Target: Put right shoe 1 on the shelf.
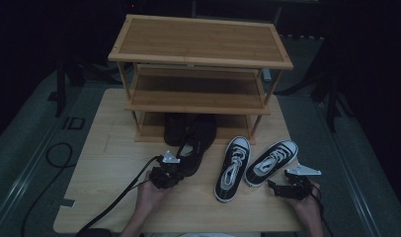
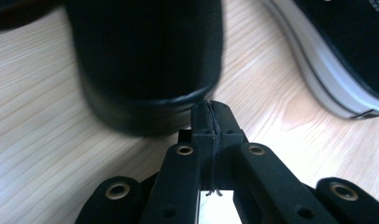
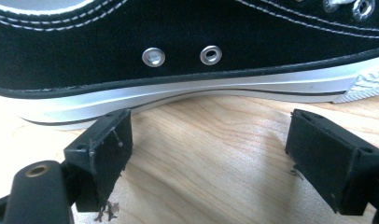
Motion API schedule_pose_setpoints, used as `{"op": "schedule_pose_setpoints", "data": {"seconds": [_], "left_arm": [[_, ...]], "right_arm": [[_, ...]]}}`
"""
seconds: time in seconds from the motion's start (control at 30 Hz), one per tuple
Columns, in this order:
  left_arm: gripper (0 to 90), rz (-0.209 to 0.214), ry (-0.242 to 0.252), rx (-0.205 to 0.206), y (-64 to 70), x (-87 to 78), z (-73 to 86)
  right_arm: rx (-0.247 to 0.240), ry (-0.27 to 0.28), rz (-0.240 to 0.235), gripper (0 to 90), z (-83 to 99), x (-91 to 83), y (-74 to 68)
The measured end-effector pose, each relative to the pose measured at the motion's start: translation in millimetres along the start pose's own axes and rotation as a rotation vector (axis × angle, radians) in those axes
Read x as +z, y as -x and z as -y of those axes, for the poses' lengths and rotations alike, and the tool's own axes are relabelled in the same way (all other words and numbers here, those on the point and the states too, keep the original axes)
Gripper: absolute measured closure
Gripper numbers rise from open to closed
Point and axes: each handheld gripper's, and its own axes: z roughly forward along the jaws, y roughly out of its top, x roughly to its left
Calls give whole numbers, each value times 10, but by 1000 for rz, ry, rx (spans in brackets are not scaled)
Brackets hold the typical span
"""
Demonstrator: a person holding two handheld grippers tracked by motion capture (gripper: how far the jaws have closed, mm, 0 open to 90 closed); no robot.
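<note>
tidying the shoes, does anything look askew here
Yes: the all-black shoe lies slanted, toe under the wooden three-tier rack, heel out on the table. The two black-and-white lace-up sneakers splay apart, not parallel.

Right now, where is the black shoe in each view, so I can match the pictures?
High view: black shoe at centre, by the left claw.
Left gripper view: the shoe is upper middle, just past the shut claw.
Shared landmark: white-soled sneaker on its right.
</note>
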Motion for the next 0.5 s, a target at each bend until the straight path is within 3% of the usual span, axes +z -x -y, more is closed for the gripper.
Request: {"op": "schedule_pose_setpoints", "data": {"seconds": [0.23,0.43,0.5], "left_arm": [[898,15,14,32,102,153,-166],[897,17,16,49,82,54,-190],[898,29,33,32,46,-11,-188]], "right_arm": [[0,0,0,146,0,0,0],[0,0,0,145,0,0,0],[0,0,0,146,0,0,0]]}}
